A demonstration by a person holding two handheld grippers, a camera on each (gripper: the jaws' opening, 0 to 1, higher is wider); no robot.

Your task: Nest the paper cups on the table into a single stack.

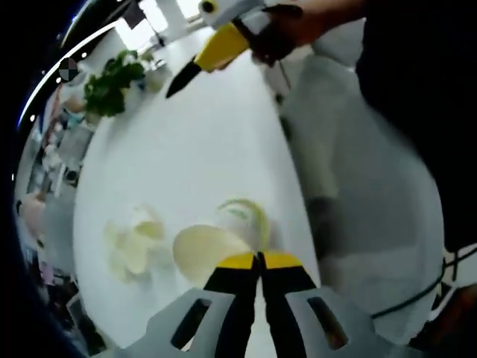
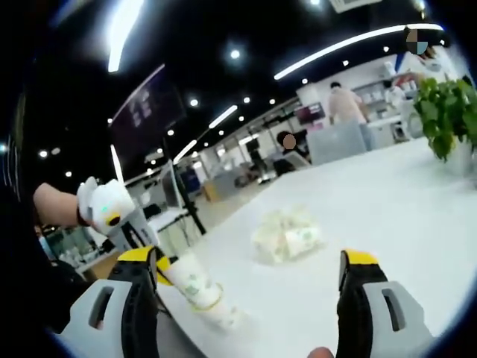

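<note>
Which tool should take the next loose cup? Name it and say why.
Right. The right tool is open, with the loose cups ahead between its jaws; the left tool is shut on a cup stack.

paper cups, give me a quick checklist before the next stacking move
1. Left gripper holding a cup: ok, its fingers are shut on the rim of a paper cup.
2. Right gripper free: ok, open with nothing between its fingers.
3. Held cup seen from the right gripper view: ok, it looks like nested cups.
4. Loose cups within reach on the table: ok, lying on their sides.
5. How many loose cups: cannot tell, blurred.
</note>
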